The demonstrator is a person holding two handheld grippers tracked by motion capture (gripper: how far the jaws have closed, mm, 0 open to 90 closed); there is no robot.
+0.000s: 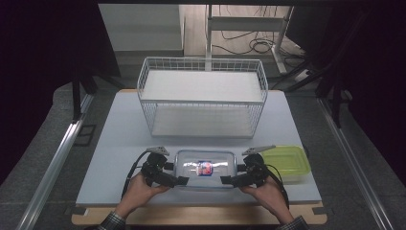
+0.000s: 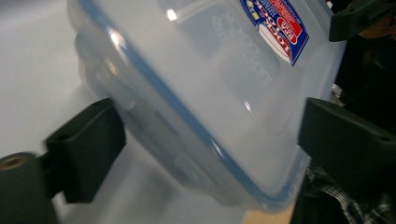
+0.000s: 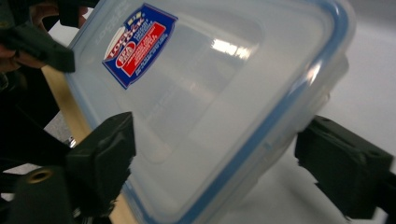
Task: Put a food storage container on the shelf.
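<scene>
A clear plastic container [image 1: 191, 163] with a blue-rimmed lid and a red and blue label lies flat near the table's front edge. My left gripper [image 1: 174, 173] straddles its left end; in the left gripper view both black pads [image 2: 93, 140] touch the container [image 2: 210, 70], so the left gripper [image 2: 210, 135] is shut on it. My right gripper [image 1: 234, 173] straddles the right end. In the right gripper view the container [image 3: 210, 84] lies between the jaws of the right gripper [image 3: 210, 149]: one pad [image 3: 107, 149] touches it, and a thin gap shows at the other.
A white wire basket [image 1: 201, 101] stands behind the container at the middle of the grey table [image 1: 119, 143]. A container with a yellow-green lid [image 1: 285, 160] sits just right of my right gripper. The person's hands come in over the wooden front edge [image 1: 201, 215].
</scene>
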